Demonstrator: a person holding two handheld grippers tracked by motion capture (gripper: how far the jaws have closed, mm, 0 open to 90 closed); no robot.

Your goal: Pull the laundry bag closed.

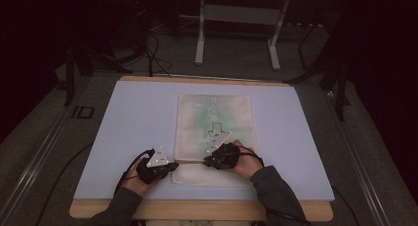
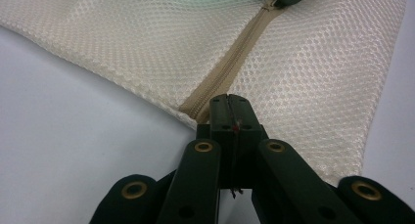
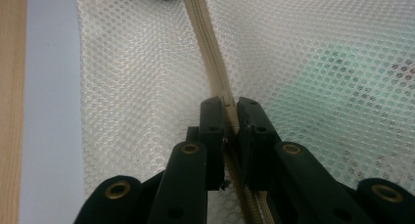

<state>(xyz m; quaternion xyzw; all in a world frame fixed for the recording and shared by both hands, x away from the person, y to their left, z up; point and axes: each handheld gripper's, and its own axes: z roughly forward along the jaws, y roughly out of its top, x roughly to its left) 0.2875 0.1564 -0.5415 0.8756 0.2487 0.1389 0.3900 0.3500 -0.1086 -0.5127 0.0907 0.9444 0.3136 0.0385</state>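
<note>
At the lower middle of the high view, your left gripper (image 1: 170, 166) pinches the mesh bag's (image 1: 214, 118) zipper (image 2: 234, 62) end and your right gripper (image 1: 207, 162) pinches its pull; tugging hard could tear the mesh.

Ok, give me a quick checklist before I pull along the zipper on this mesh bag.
1. Left gripper shut at the zipper's end on the mesh bag's edge: ok.
2. Right gripper shut on the zipper tape: ok.
3. Slider actually between the right jaws: cannot tell.
4. Bag lying flat on the blue mat: ok.
5. Zipper line between the two grippers straight: ok.
6. Green item inside clear of the zipper: ok.
</note>
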